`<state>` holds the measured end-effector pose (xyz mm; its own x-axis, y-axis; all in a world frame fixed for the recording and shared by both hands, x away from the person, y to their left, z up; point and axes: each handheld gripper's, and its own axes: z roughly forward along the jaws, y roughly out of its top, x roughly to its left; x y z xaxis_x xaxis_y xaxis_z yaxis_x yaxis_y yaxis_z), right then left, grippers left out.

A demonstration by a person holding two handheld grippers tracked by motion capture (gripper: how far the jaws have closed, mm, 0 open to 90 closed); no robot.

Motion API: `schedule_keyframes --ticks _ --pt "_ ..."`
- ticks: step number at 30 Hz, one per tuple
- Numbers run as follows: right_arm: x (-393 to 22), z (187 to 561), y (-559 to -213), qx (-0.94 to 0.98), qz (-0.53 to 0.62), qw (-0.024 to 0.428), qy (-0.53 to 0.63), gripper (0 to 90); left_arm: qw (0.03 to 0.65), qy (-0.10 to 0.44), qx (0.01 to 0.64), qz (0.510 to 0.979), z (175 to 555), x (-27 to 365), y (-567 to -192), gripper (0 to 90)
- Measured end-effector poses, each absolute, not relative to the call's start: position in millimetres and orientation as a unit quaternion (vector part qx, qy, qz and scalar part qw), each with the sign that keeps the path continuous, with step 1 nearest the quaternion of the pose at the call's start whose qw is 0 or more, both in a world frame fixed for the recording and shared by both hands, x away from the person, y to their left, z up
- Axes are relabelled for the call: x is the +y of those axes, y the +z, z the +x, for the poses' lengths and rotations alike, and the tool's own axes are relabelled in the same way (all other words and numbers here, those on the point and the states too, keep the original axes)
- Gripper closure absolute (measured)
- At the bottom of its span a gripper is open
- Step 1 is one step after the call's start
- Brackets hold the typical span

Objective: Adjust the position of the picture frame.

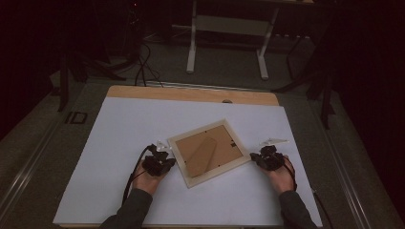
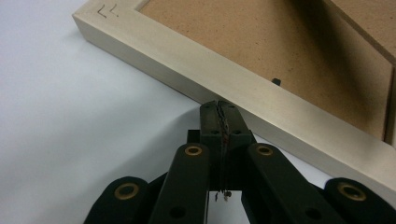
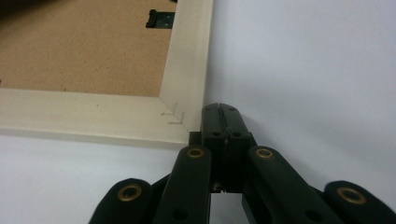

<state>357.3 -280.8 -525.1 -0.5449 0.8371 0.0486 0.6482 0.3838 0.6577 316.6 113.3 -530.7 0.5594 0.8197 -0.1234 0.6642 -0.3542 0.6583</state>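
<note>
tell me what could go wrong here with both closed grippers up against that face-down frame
The picture frame lies loose and skewed on the white sheet. With the left gripper shut against its long edge and the right gripper shut at a corner, uneven pushing could spin it. Closed tips might also slip off the pale wood or scuff it.

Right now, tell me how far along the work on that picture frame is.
Done: the wooden picture frame lies back side up and askew on the white table, its brown backing board in place. In hand: the left gripper is shut with its tips at one long edge; the right gripper, also shut, sits beside a corner. Left: neither grips the frame, so any shifting or opening looks undone.
</note>
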Motion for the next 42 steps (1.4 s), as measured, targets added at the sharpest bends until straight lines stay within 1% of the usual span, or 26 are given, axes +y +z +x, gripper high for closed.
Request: schedule_keyframes --ticks 5,11,24,29,34,38,42 --pt "-280.1 352.8 -524.8 0.823 0.447 0.147 0.318 90.0 0.347 0.106 0.463 0.809 320.5 116.6 -531.7 90.0" --pt "-278.7 347.6 -526.2 0.826 0.437 0.145 0.327 90.0 0.343 0.105 0.461 0.812 318.1 117.6 -530.8 90.0" --pt "-272.9 333.5 -526.9 0.837 0.413 0.128 0.335 90.0 0.356 0.096 0.481 0.796 327.5 129.8 -532.8 90.0" --pt "-273.0 327.3 -527.7 0.838 0.407 0.121 0.343 90.0 0.352 0.099 0.479 0.798 331.8 130.6 -532.2 90.0" --pt "-272.3 322.0 -528.3 0.84 0.401 0.114 0.347 90.0 0.345 0.092 0.49 0.796 327.6 130.8 -530.6 90.0" --pt "-270.5 318.7 -528.1 0.843 0.396 0.112 0.346 90.0 0.345 0.083 0.484 0.8 320.5 133.3 -530.4 90.0" --pt "-266.5 316.3 -527.3 0.847 0.392 0.12 0.338 90.0 0.338 0.085 0.491 0.798 318.7 131.9 -529.2 90.0"
